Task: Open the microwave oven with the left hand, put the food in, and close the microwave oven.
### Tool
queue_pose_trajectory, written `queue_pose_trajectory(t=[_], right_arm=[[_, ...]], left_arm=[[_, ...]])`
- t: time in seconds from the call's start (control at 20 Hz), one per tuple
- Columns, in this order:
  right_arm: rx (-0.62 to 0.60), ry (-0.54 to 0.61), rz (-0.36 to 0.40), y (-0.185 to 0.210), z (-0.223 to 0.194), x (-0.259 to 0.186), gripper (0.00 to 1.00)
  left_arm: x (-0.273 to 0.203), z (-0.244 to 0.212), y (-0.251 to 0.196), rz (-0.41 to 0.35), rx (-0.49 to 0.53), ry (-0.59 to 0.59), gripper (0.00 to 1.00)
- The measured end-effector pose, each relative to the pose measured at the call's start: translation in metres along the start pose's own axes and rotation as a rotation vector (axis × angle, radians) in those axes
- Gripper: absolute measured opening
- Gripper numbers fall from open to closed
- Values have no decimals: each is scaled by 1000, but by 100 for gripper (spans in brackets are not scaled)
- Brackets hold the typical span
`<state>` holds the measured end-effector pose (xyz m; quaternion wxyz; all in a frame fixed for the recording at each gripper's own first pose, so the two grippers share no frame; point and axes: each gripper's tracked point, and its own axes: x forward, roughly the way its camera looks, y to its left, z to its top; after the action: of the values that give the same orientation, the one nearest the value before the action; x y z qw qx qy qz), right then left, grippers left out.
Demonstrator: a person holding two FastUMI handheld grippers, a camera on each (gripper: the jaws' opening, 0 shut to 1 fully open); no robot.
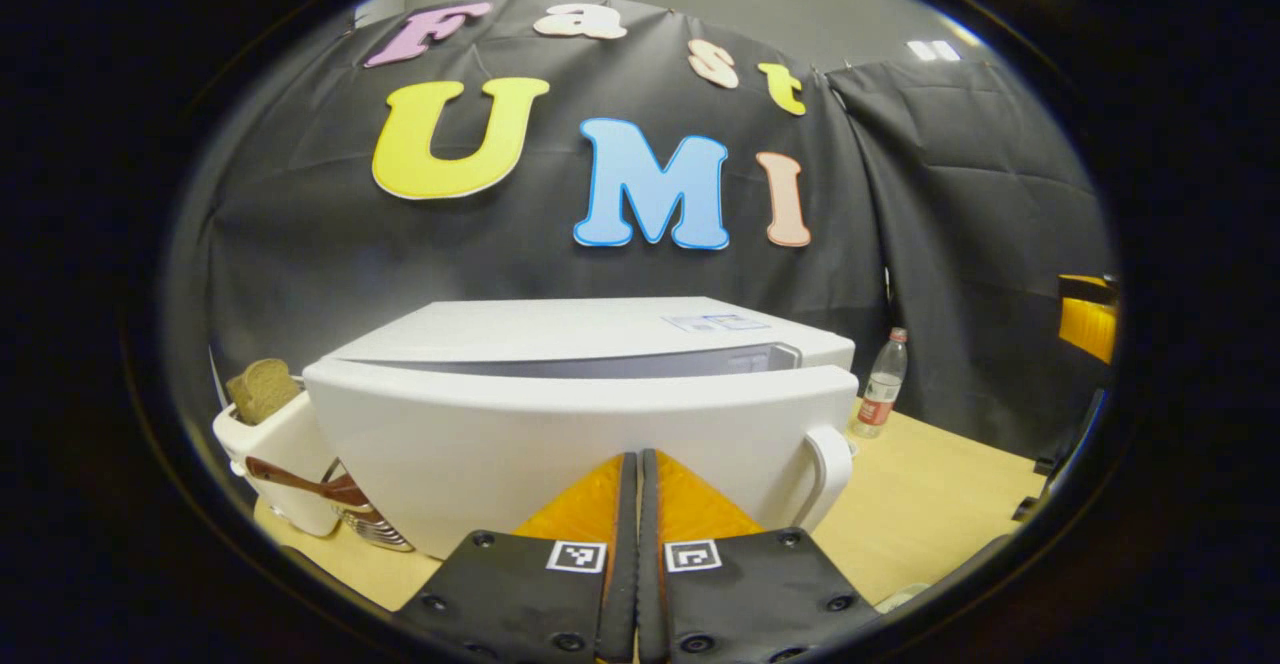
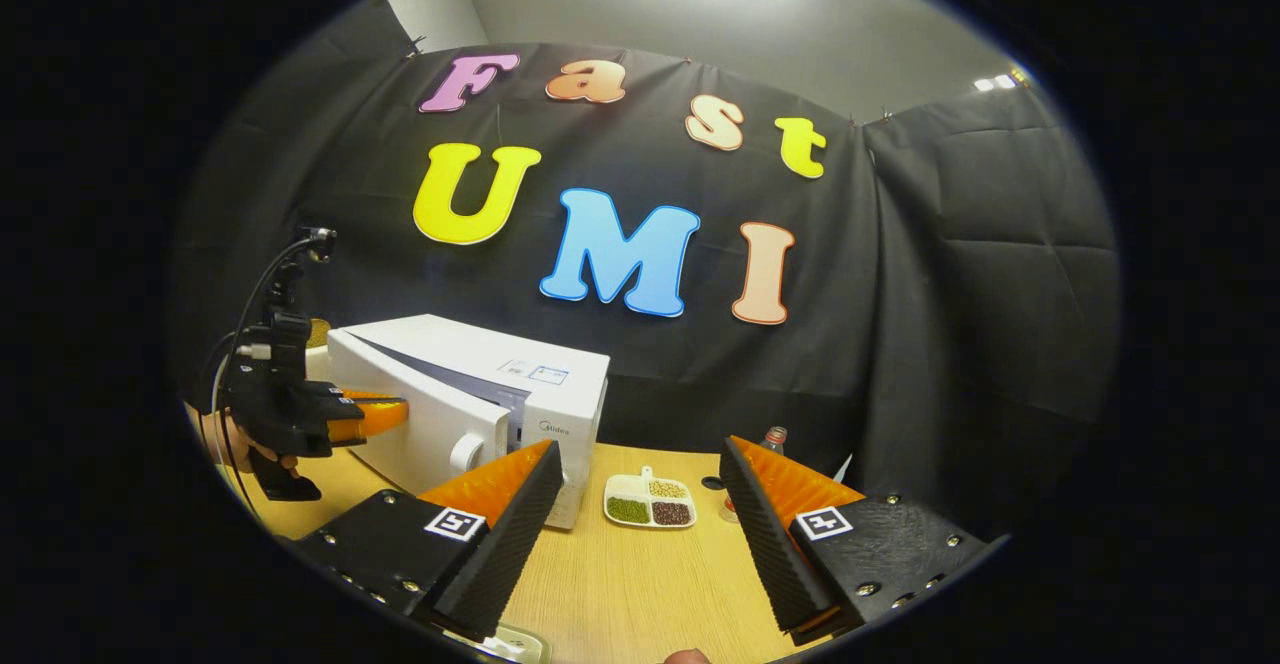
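Pushing with left gripper (image 1: 638, 464), fingers pressed together against ajar microwave door (image 1: 560, 444), handle (image 1: 828, 469) just to their right; right gripper (image 2: 635, 514) spread wide, nearer the food tray (image 2: 650, 501) on worktop (image 2: 640, 584).

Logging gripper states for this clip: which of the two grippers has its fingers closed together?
The left gripper: its two fingers meet, pointed at the microwave door. The right gripper has its fingers spread wide apart above the table.

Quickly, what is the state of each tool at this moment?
Left tool: shut, holding nothing, against the white microwave door.
Right tool: open, empty.
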<state>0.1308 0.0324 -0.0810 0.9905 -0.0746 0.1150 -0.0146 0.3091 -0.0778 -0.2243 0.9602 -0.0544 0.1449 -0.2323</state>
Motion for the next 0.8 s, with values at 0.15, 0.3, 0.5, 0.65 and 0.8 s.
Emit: queue_pose_trajectory(t=[0.15, 0.3, 0.5, 0.65, 0.8], right_arm=[[-7, 5, -1, -2, -1, -1, 97], [-3, 12, -2, -5, -3, 0, 97], [-3, 9, -4, -7, -1, 1, 97], [7, 8, 8, -7, -2, 5, 97], [20, -3, 26, -3, 2, 3, 97]], left_arm=[[14, 4, 5, 17, -24, -5, 8], [25, 6, 13, 47, -36, -7, 7], [26, 5, 17, 66, -44, -14, 7], [28, 5, 19, 71, -42, -11, 7], [31, 5, 19, 87, -33, -14, 7]])
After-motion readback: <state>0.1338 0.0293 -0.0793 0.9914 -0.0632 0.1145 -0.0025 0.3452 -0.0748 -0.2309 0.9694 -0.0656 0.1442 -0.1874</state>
